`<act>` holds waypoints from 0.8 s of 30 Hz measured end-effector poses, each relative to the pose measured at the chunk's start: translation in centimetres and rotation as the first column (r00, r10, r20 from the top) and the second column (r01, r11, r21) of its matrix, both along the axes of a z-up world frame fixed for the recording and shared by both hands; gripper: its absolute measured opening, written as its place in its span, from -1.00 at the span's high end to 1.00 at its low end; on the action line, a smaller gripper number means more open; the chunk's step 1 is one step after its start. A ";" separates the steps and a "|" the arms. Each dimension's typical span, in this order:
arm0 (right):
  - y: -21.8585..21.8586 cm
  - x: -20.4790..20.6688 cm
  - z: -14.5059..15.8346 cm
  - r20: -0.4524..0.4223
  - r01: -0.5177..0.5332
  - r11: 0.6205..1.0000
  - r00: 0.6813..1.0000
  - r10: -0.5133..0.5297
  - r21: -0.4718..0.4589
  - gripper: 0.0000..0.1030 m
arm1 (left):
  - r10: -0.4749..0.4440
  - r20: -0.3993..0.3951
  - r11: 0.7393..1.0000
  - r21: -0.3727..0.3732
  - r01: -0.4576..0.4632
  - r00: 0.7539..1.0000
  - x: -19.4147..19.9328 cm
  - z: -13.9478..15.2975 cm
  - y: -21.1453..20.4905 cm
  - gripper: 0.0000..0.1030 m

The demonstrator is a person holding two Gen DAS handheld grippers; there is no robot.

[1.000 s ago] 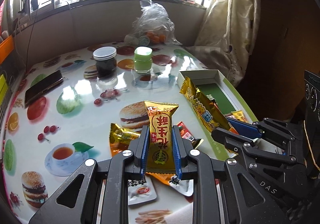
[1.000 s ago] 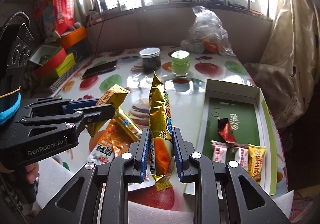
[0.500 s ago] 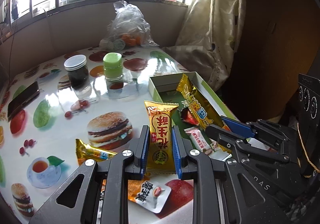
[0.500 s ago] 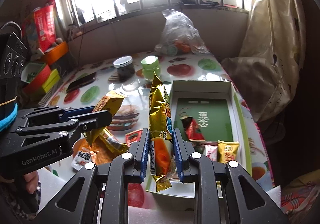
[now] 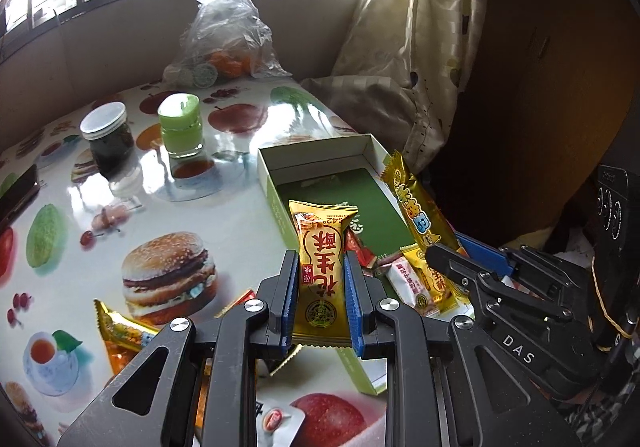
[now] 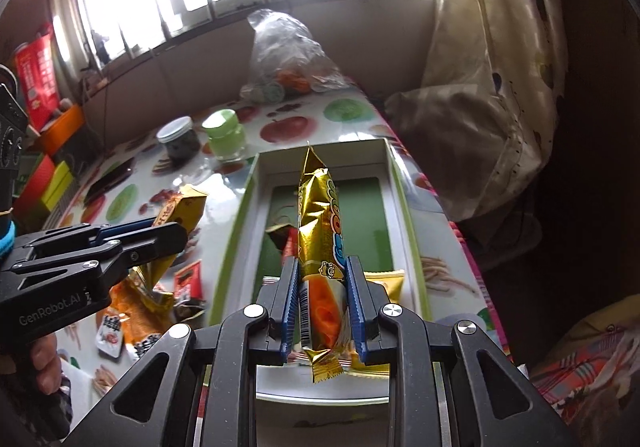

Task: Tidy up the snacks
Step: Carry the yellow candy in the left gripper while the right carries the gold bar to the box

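My left gripper (image 5: pixel 319 263) is shut on a yellow peanut-crisp packet (image 5: pixel 322 271) and holds it above the near left wall of the open green-floored box (image 5: pixel 320 155). My right gripper (image 6: pixel 322 267) is shut on a long gold snack bar (image 6: pixel 318 219), held upright over the same box (image 6: pixel 394 207). That bar also shows in the left wrist view (image 5: pixel 416 207). Small snack packets (image 5: pixel 412 283) lie at the box's near end. Loose snacks (image 5: pixel 120 331) lie on the table left of the box.
A dark jar (image 5: pixel 106 139) and a green-lidded jar (image 5: pixel 180 131) stand behind the box. A clear plastic bag (image 5: pixel 224 43) sits at the far edge. A curtain (image 5: pixel 408 59) hangs to the right. Coloured boxes (image 6: pixel 48 183) are stacked at far left.
Both grippers have moved to the right, from over the loose snacks to over the box, each still holding its packet.
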State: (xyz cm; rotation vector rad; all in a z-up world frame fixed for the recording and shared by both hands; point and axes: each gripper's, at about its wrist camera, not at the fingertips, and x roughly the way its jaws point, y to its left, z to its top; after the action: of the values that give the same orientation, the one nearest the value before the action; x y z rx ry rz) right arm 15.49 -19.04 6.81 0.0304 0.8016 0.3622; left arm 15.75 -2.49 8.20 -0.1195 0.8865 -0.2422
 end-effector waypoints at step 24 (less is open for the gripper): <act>-1.0 4.2 -3.4 -0.053 0.040 0.995 0.998 -0.045 -0.086 0.57 | -0.039 -0.101 0.999 0.009 0.040 0.994 4.4 -3.6 -4.0 0.56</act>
State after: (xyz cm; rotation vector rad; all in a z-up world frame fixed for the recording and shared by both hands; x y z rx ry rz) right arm 19.70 -20.04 3.41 -0.0223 0.8683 0.2876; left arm 20.16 -6.46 4.55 -0.1050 0.9912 -0.2701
